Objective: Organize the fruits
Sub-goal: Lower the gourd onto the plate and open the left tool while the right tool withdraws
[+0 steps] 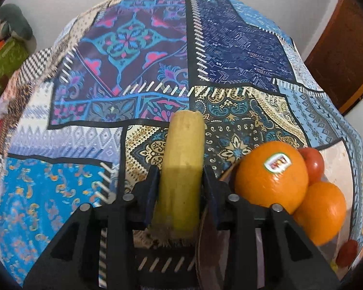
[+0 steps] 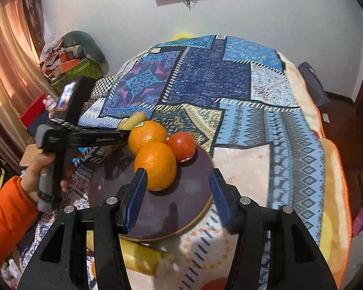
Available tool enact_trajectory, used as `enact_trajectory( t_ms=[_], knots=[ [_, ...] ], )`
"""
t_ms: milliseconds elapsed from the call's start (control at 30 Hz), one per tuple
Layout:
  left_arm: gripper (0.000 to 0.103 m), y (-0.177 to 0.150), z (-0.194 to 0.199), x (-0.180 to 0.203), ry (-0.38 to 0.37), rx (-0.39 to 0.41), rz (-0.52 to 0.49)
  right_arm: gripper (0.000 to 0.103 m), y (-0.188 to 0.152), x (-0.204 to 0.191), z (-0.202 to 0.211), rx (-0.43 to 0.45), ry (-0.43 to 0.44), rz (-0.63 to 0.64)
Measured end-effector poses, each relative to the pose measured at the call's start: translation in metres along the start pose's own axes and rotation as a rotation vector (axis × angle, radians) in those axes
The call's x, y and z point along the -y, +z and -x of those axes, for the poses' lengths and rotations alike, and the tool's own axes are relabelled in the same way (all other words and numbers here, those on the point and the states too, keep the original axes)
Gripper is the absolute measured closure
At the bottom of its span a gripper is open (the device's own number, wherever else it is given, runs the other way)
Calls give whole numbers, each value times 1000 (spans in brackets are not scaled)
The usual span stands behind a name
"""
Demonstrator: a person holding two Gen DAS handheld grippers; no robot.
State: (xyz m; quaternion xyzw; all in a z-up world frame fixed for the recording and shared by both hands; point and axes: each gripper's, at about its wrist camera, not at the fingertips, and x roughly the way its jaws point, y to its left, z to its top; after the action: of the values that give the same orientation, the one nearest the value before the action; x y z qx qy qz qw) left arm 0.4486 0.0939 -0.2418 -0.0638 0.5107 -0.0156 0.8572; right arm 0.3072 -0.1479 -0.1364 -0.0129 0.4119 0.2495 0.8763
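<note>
My left claw (image 1: 181, 176) was clamped on a banana (image 1: 184, 159), level at the plate's (image 2: 193, 207) ten o'clock. My right claw (image 2: 177, 191) hung spread above it; another banana (image 2: 142, 257) lay half hidden beneath.

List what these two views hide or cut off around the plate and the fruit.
- Banana, left wrist view: near end hidden behind the left gripper; in the right wrist view only its tip shows behind an orange.
- Plate, left wrist view: mostly covered by the gripper and the oranges.
- Second banana, right wrist view: partly hidden under the right gripper.
- Sticker: print too blurred to read.
</note>
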Motion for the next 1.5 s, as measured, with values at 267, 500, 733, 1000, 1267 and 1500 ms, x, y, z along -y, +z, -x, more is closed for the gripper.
enact_trajectory(
  t_ms=[267,500,733,1000,1267,1500],
  knots=[
    [70,-5,11,-4,16,17,12,53,-5,10,2,3,-5,-11],
    [70,-23,59,-1,8,44,-50,53,-14,12,13,3,-13,-23],
    [70,-42,90,22,-61,40,-68,53,-23,18,29,9,-26,-39],
    [70,-63,84,41,-71,6,-48,53,-40,32,44,-6,-50,-71],
    [70,-70,92,48,-49,14,-67,53,-57,42,48,-30,-63,-89],
    [70,-82,100,53,-90,-17,-85,53,-68,42,50,-40,-65,-87]
  ],
)
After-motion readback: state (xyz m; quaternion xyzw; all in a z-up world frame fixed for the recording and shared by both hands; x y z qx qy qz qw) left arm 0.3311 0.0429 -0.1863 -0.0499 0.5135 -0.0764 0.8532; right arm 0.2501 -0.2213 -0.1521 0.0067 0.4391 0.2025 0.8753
